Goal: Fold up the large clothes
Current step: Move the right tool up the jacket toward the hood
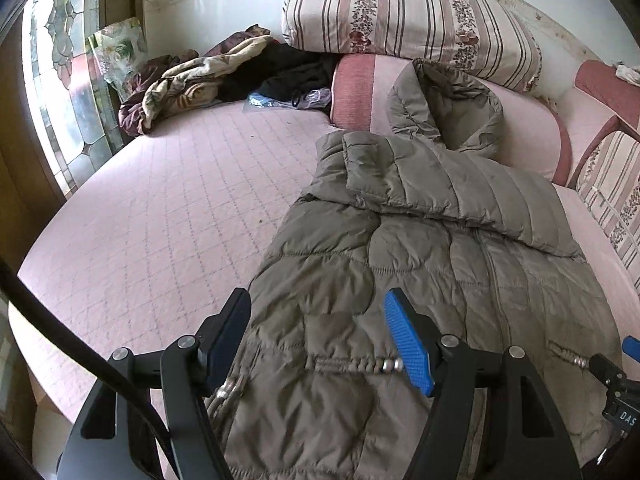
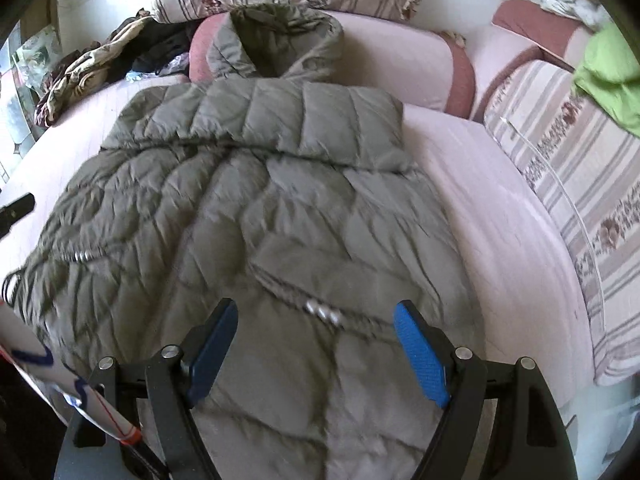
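The olive-green quilted puffer jacket [image 1: 420, 248] is being seen spread over the pink quilted bed [image 1: 160, 220], lying straight ahead of both tools. Its hood [image 1: 448, 108] is being propped against the pink-and-rose bolster cushion [image 1: 356, 92] at the far end, and one sleeve [image 2: 260, 116] is being shown folded across the chest.

The left tool [image 1: 320, 316] is being held over the jacket's near hem, its jaws being kept spread with nothing pinched; the padded fabric is lying below and between the blue pads [image 1: 408, 348], and the braided drawcord with metal beads [image 1: 360, 364] is running just in front of them. Whether the pads are touching the cloth cannot be told.

The right tool [image 2: 316, 320] is being held over the jacket's lower part too, jaws being kept wide apart and empty, a second beaded cord [image 2: 320, 312] lying between the fingertips. That view is being blurred.

Beyond the left tool, a crumpled floral blanket [image 1: 184, 84] is being seen in the far corner. Far right of the right tool, a lime-green cloth [image 2: 608, 76] is lying on the striped floral cushion [image 2: 580, 200].
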Action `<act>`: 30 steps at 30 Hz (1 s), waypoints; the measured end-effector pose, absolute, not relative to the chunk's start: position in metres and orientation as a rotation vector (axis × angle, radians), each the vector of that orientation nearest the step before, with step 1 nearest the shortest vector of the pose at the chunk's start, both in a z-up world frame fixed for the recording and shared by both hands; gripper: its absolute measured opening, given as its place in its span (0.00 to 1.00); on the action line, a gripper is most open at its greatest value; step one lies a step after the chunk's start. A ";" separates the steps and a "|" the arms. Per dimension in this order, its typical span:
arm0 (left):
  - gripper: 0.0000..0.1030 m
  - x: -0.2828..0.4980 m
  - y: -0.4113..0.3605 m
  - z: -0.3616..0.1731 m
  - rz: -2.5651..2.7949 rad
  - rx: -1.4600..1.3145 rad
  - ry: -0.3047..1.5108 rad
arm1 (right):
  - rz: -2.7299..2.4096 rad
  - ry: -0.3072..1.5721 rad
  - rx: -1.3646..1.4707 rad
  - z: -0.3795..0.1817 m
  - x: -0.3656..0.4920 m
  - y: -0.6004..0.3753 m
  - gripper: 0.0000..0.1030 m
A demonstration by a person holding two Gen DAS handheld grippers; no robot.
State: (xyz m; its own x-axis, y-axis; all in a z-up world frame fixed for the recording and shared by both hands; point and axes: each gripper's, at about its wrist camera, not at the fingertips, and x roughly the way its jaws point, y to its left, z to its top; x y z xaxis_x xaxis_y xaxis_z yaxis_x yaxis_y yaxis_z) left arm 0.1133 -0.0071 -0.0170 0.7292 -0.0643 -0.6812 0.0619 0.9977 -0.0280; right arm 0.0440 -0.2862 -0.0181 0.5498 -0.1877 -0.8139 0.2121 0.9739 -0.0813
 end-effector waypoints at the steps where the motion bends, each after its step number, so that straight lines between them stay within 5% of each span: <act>1: 0.67 0.118 -0.008 -0.018 -0.073 -0.007 0.752 | -0.230 0.956 0.028 -0.016 0.051 -0.283 0.82; 17: 0.67 0.183 0.000 -0.052 -0.080 -0.035 0.816 | -0.211 0.901 -0.034 0.028 0.194 -0.244 0.82; 30: 0.67 0.209 0.024 -0.058 -0.063 -0.070 0.844 | -0.293 0.814 0.033 0.084 0.423 -0.235 0.82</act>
State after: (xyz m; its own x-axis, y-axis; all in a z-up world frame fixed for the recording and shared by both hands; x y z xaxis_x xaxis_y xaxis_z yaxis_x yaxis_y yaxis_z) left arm 0.2086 0.0244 -0.0576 0.6629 -0.0833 -0.7440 0.0275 0.9958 -0.0870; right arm 0.4231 -0.2348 0.0839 0.6485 -0.2452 -0.7206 0.2703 0.9592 -0.0831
